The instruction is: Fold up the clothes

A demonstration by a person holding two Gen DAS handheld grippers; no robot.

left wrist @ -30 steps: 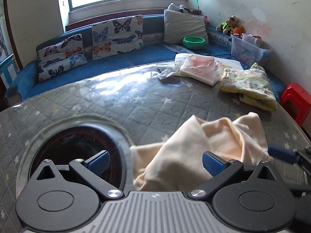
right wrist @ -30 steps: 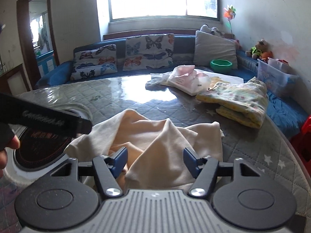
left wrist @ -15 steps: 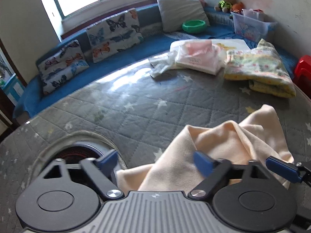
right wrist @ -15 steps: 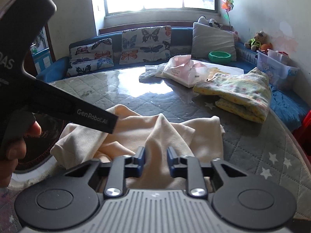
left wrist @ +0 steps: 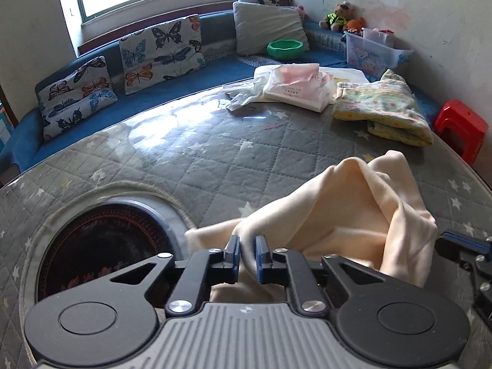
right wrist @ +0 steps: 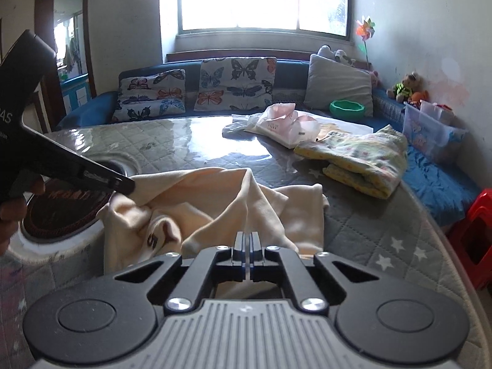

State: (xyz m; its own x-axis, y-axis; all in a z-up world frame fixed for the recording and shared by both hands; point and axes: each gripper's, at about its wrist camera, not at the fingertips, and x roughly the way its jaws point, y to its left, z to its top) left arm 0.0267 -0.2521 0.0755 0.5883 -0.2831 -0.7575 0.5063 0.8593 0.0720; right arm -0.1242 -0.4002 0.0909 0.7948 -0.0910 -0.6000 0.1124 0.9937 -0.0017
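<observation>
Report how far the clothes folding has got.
Done: a floral garment lies folded on the table. In hand: left gripper and right gripper are each shut on the crumpled cream garment. Left: spreading and folding it.

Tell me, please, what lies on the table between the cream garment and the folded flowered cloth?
Nothing: in the right wrist view only bare quilted table cover separates the cream garment from the folded flowered cloth.

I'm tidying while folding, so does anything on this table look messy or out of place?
The cream garment lies crumpled in a heap, one edge draped over the round cooktop set into the table. A crinkled plastic bag sprawls at the far side.
</observation>
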